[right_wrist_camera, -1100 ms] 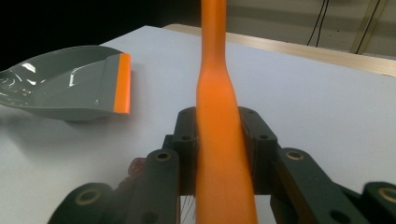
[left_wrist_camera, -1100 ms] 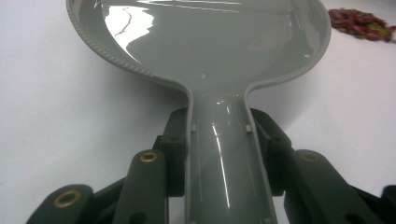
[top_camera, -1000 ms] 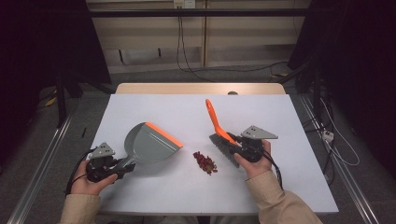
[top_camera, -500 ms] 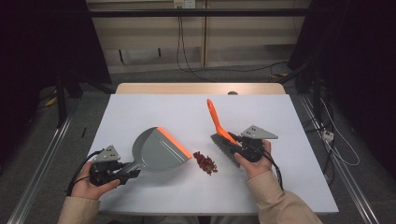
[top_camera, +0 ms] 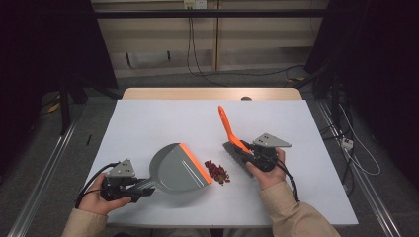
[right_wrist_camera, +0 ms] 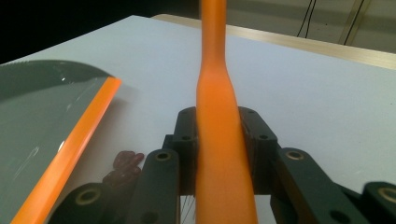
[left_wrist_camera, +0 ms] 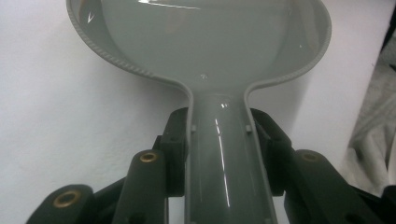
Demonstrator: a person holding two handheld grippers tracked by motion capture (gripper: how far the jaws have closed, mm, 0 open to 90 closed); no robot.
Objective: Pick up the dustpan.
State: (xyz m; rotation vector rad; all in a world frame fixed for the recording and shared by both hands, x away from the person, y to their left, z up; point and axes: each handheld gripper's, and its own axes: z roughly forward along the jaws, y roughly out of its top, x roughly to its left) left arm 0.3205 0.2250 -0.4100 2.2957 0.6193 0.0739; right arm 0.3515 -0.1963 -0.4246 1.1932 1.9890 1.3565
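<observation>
Two grippers, both loaded. The left gripper [top_camera: 129, 186] is clamped on the grey handle of the dustpan [top_camera: 180, 168]; in the left gripper view its jaws press both sides of that handle [left_wrist_camera: 219, 158], with the pan's bowl spreading just ahead of them on the white table [top_camera: 158, 118]. The right gripper [top_camera: 257, 155] is closed on the orange handle of the brush [top_camera: 232, 140], which rises between its jaws and slants up and away from the hand; the dark bristles sit low, just to the inner side of that gripper. Between the two grippers lies the small pile of dark red crumbs [top_camera: 217, 172], right against the dustpan's orange lip [top_camera: 195, 163] and just short of the bristles.
</observation>
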